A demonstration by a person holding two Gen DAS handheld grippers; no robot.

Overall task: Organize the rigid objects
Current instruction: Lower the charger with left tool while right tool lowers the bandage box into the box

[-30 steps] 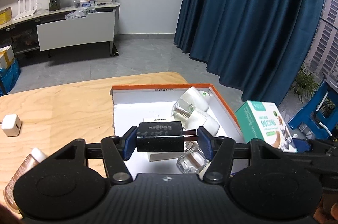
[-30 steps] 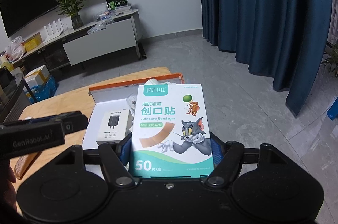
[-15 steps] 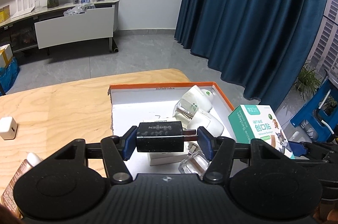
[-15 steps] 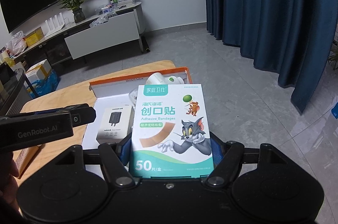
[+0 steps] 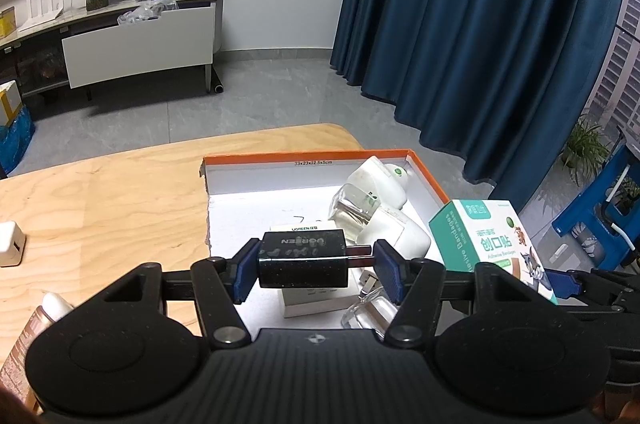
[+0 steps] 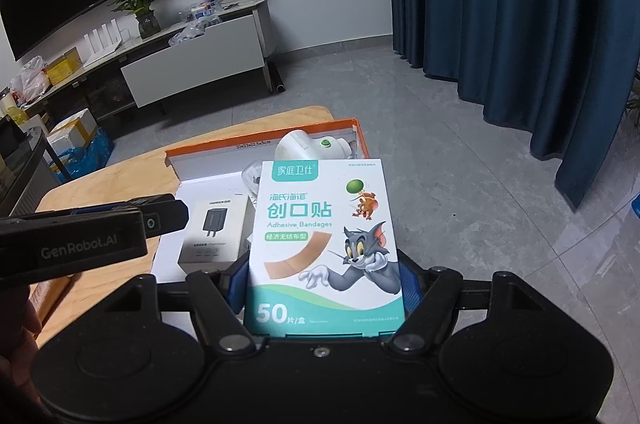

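Two items in hand above the orange-rimmed box (image 5: 428, 180), more waiting on the table.

Left gripper (image 5: 316, 266) clamps a black UGREEN charger (image 5: 302, 258) by body and prongs; right gripper (image 6: 322, 282) pinches the adhesive-bandage box (image 6: 324, 244). Inside lie a white charger carton (image 6: 214, 232) and what look like plug-in vaporizers (image 5: 376, 180); left of the box wait a white cube (image 5: 11, 244) and a bottle (image 5: 20, 356).
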